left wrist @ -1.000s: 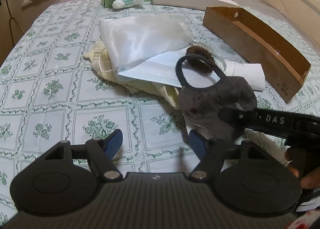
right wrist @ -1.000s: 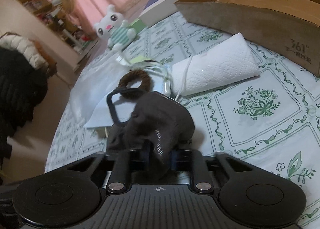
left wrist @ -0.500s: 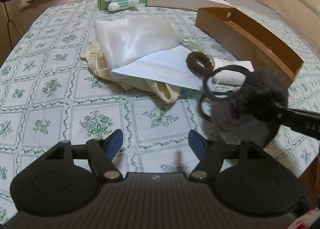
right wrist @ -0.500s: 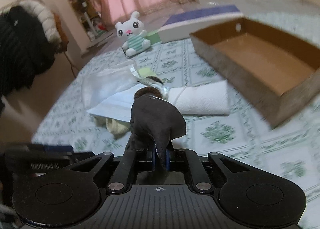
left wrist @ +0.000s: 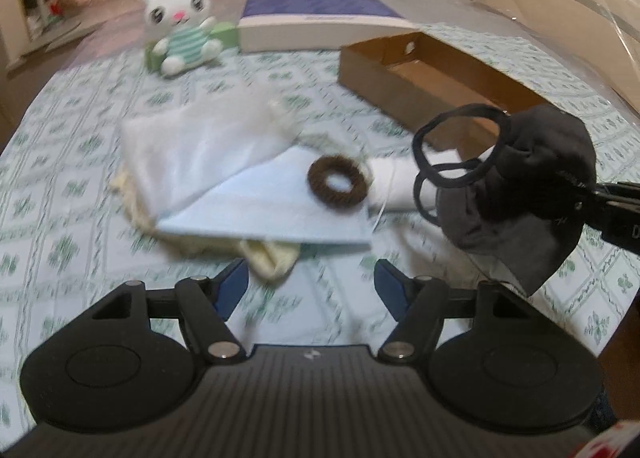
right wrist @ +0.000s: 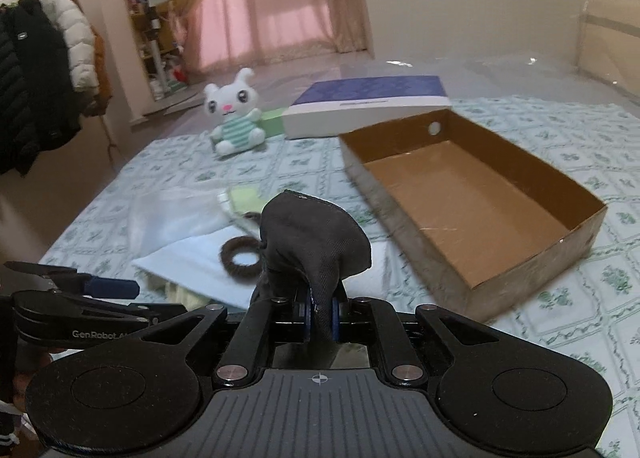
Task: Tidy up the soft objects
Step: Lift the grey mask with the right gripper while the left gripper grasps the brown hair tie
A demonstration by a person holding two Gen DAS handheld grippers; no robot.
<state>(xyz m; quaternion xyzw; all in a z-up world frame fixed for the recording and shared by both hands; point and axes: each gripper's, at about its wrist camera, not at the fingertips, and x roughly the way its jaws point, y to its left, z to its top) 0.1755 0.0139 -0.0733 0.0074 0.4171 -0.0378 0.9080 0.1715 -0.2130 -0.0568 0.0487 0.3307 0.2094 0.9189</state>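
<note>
Dark grey cloth mask [right wrist: 316, 234], crumpled, two thin black ear loops dangling, held up off the table, near the open end of the brown cardboard box [right wrist: 472, 193]. Right gripper [right wrist: 320, 314] clenched on its lower fold; the fold hides the blue pads. Left gripper [left wrist: 312, 286] released, jaws wide, nothing between. Left of box: brown hair tie [left wrist: 337, 187] on light blue mask [left wrist: 276, 213], white cloth [left wrist: 200, 149] overlapping. Pile is motion-blurred; yellowish fabric underneath mostly covered.
</note>
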